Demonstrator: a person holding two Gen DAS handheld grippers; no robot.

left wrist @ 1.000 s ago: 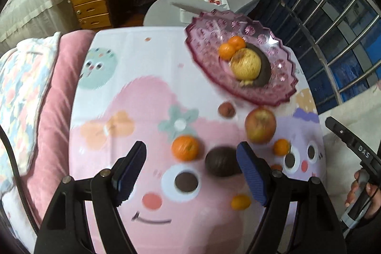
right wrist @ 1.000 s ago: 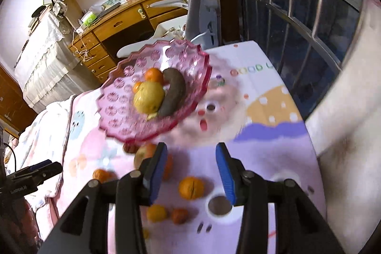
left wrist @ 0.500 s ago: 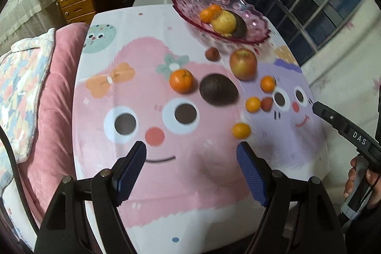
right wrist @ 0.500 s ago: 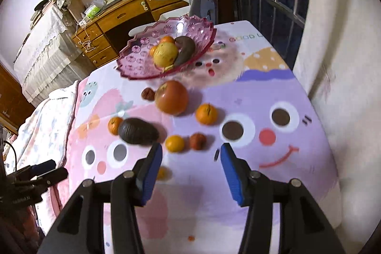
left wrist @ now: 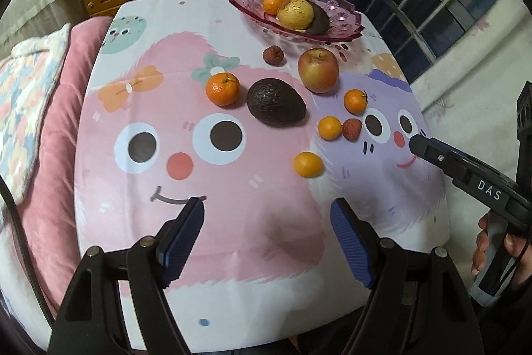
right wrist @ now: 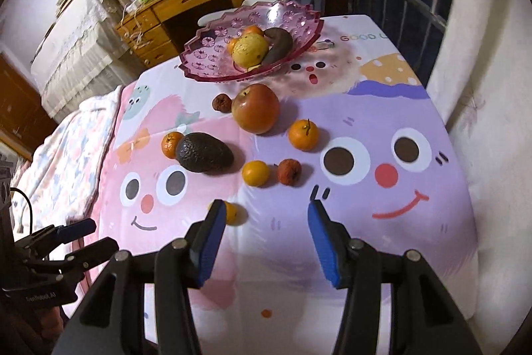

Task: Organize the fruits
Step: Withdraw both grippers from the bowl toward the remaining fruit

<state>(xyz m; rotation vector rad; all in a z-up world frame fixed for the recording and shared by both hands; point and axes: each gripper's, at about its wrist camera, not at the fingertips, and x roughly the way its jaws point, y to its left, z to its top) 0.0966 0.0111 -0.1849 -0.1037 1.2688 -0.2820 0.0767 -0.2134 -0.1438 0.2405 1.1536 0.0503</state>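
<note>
Left claw (left wrist: pixel 267 223) & right claw (right wrist: pixel 262 230) both released, empty (avocado (left wrist: pixel 276 101) etc. loose on tablecloth (left wrist: pixel 232 238)).

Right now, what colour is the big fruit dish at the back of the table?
The fruit dish is see-through pink with a flower pattern pressed into it; the right wrist view shows it best.

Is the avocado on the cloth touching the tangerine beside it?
Apart. The left wrist view shows a strip of cloth between the avocado and the tangerine; the right wrist view only overlaps them.
</note>
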